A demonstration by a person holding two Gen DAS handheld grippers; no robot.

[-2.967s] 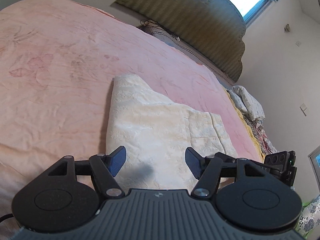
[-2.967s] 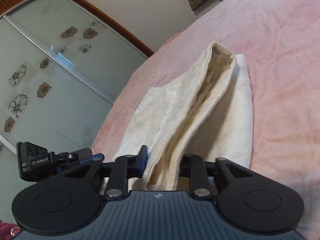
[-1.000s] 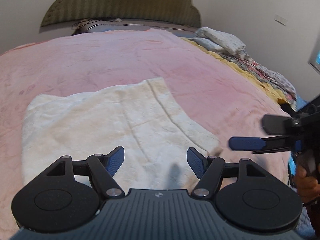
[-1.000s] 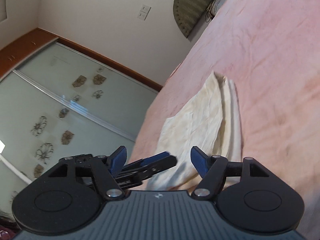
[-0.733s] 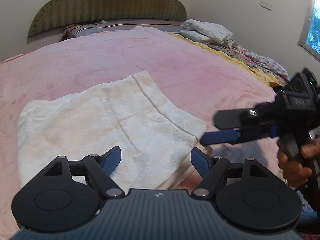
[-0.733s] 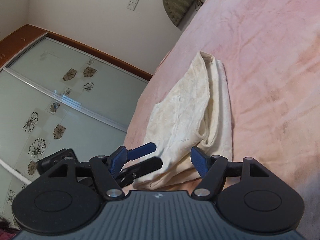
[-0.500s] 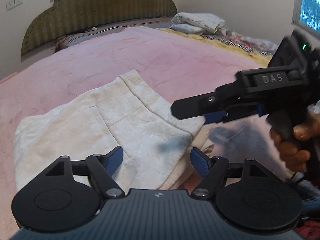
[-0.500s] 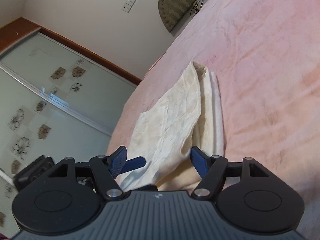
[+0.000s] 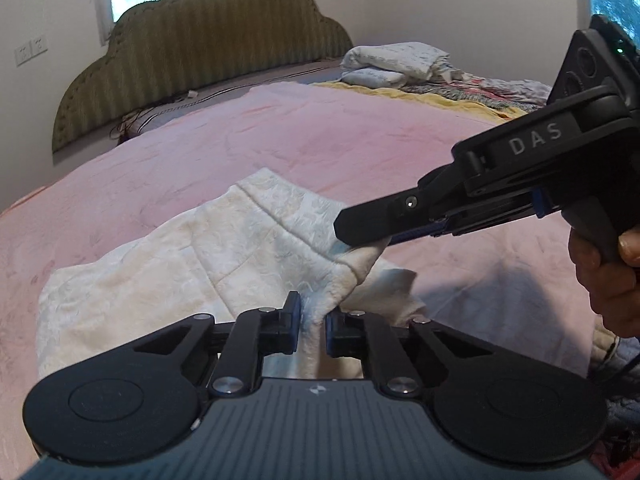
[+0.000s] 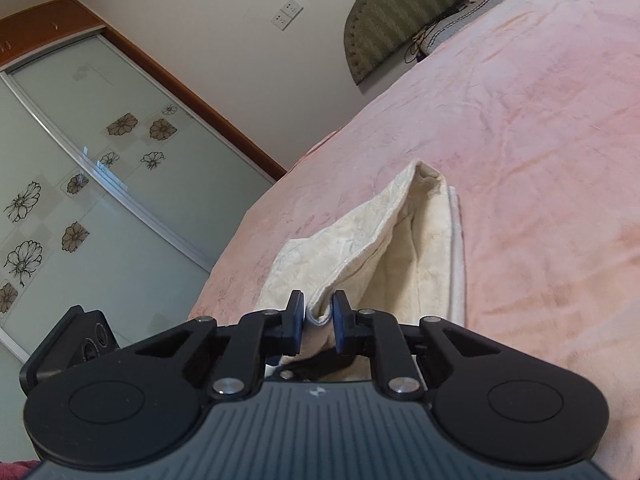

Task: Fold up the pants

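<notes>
The left gripper has just closed from a wide spread to a narrow pinch, its pads pressing a bunched near edge of the cream pants. The right gripper has likewise just closed, clamping a fold at the near right corner of the same garment; from the left wrist it reaches in from the right, held by a hand. The pants lie folded on the pink blanket, near its near edge. Half a second ago both pairs of jaws stood open over flat cloth; the gripped corner is now lifted and bunched.
</notes>
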